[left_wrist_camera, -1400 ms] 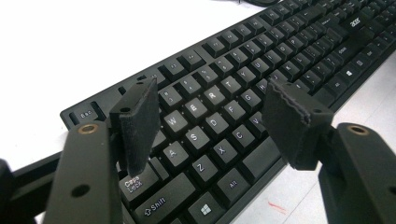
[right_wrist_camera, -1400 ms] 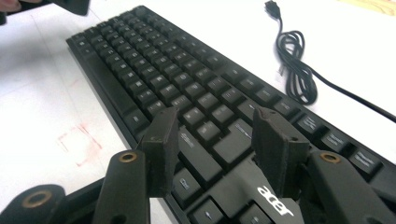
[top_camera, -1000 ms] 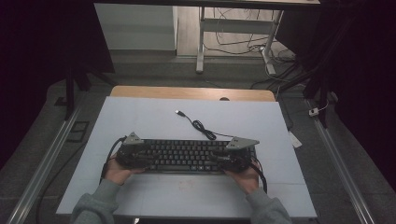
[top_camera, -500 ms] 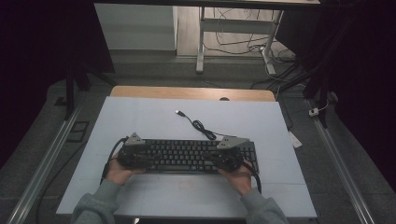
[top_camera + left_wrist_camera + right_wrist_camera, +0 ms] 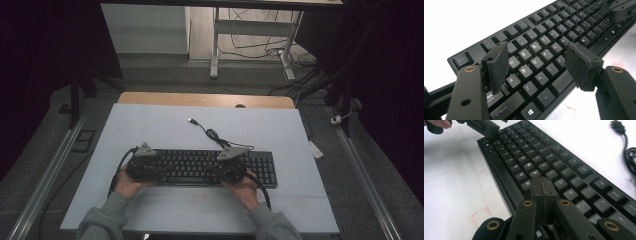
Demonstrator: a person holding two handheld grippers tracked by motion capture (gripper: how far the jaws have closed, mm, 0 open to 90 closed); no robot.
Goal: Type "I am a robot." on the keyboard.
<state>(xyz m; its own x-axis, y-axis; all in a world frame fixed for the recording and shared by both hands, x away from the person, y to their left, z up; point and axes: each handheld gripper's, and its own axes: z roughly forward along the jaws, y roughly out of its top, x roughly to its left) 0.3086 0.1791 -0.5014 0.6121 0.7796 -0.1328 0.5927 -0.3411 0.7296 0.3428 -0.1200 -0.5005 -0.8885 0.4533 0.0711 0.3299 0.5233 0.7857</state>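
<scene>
A black keyboard [image 5: 200, 167] lies flat on the white table [image 5: 165, 125], and both grippers hover low over its keys. My left gripper [image 5: 148, 166] stands open above the left letter keys [image 5: 534, 61], its pads [image 5: 497, 62] wide apart with nothing between them. My right gripper [image 5: 228, 169] is shut, its two pads pressed together [image 5: 542, 185] just over the keys of the keyboard [image 5: 554, 157] right of the middle; whether the tip touches a key I cannot tell. The keyboard's cable [image 5: 215, 135] runs back to a loose USB plug [image 5: 192, 120].
The other gripper [image 5: 482, 126] shows at the keyboard's far end in the right gripper view. Coiled cable [image 5: 630, 155] lies behind the keyboard. Faint red marks [image 5: 480, 213] sit on the table in front. Bare table surface surrounds the keyboard; a wooden strip [image 5: 205, 99] edges the back.
My right gripper has slid left along the keyboard, from its right end to right of the middle. The left gripper has stayed at the left end.
</scene>
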